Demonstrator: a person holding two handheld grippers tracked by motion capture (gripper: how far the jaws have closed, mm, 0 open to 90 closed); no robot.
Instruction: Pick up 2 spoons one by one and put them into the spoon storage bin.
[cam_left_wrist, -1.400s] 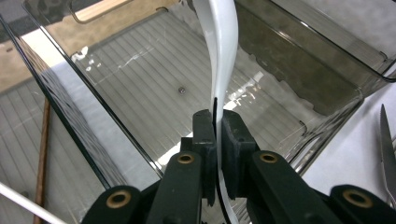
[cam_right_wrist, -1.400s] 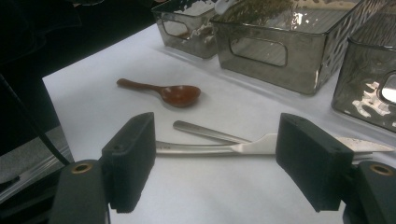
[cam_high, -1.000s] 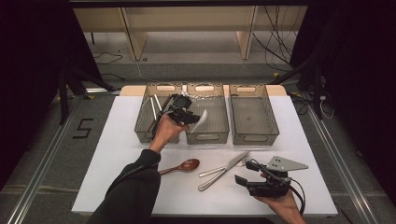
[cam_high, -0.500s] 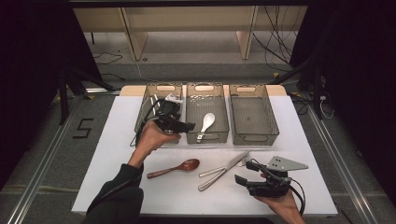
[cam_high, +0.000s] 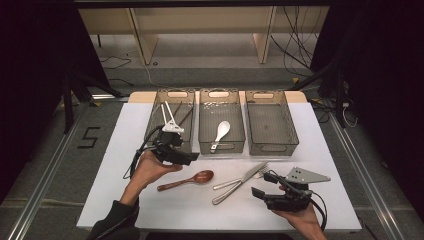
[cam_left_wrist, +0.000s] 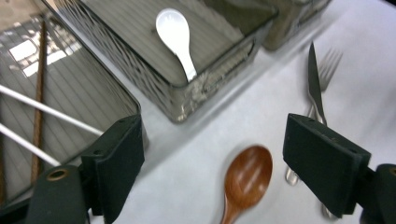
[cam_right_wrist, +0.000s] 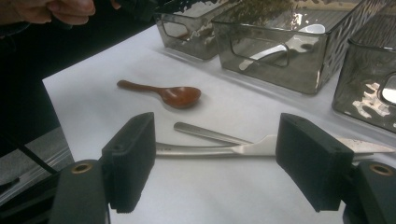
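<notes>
While your left gripper (cam_high: 189, 158) hovers with its jaws spread wide and empty just above the brown wooden spoon (cam_high: 186, 180) on the white table (cam_high: 120, 150), the white ceramic spoon (cam_high: 220, 133) lies in the middle smoked-plastic bin (cam_high: 221, 146). Your right gripper (cam_high: 262, 185) rests near the table's front edge, jaws likewise apart, facing the crossed steel knife (cam_high: 240, 181) and fork (cam_right_wrist: 205, 133).

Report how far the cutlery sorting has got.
Done: the white spoon lies in the middle bin, and chopsticks sit in the left bin. In hand: nothing; the left gripper hangs open above the wooden spoon, and the right gripper is open near the knife and fork. Left: those three, with the right bin holding nothing.
</notes>
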